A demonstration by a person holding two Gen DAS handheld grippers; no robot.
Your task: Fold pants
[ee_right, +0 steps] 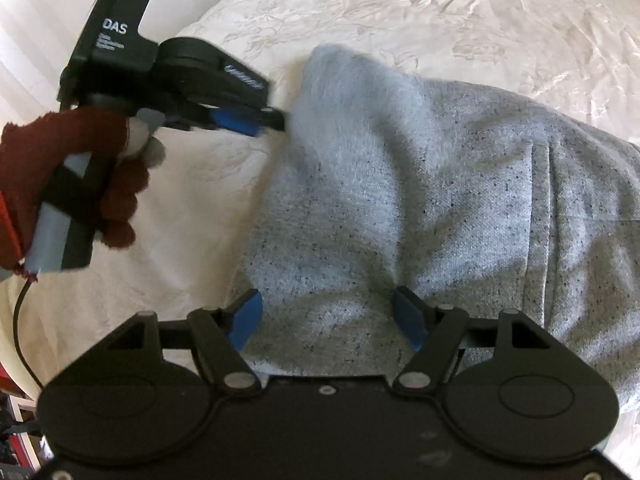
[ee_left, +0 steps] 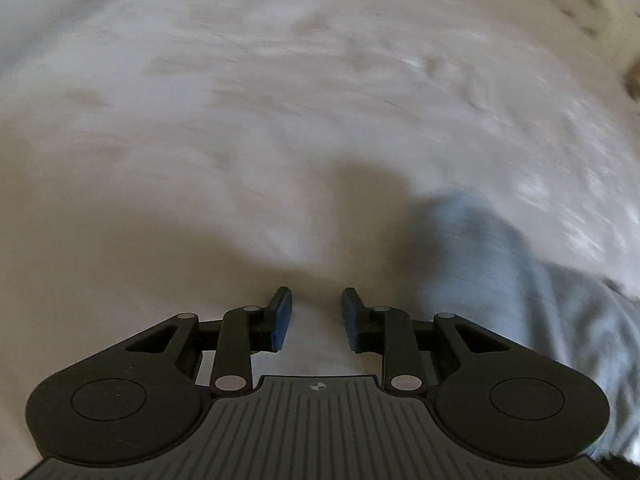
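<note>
right gripper [ee_right: 327, 318] spread wide, blue pads apart, pinching nothing, though grey cloth of the pants [ee_right: 420, 184] lies directly under and between the pads, near edge of the garment just below the tips. looks released rather than gripped: fabric slack, no pucker at either pad. beyond these jaws, pants running ahead and to the right, bulk heaped in soft folds, long axis seemingly from near-left to far-right, a raised corner standing up at the far-left end. left gripper [ee_right: 276, 118] just beside that raised corner, tips at or almost touching the cloth edge, held by a hand in a dark red glove [ee_right: 80, 168]; contact too blurred to call. from the left wrist view, left gripper [ee_left: 316, 318] with jaws narrowly parted, a clear gap between the pads, bare bedsheet [ee_left: 240, 120] showing through, nothing pinched. pants [ee_left: 500, 280] off to the right of these jaws and slightly ahead, not between them. so, judging only from this: right jaws already over the garment, hence nearer; left jaws needing a short shift rightward to reach the standing corner. white bedsheet [ee_right: 460, 8] all round, wrinkled, well beyond both.
</note>
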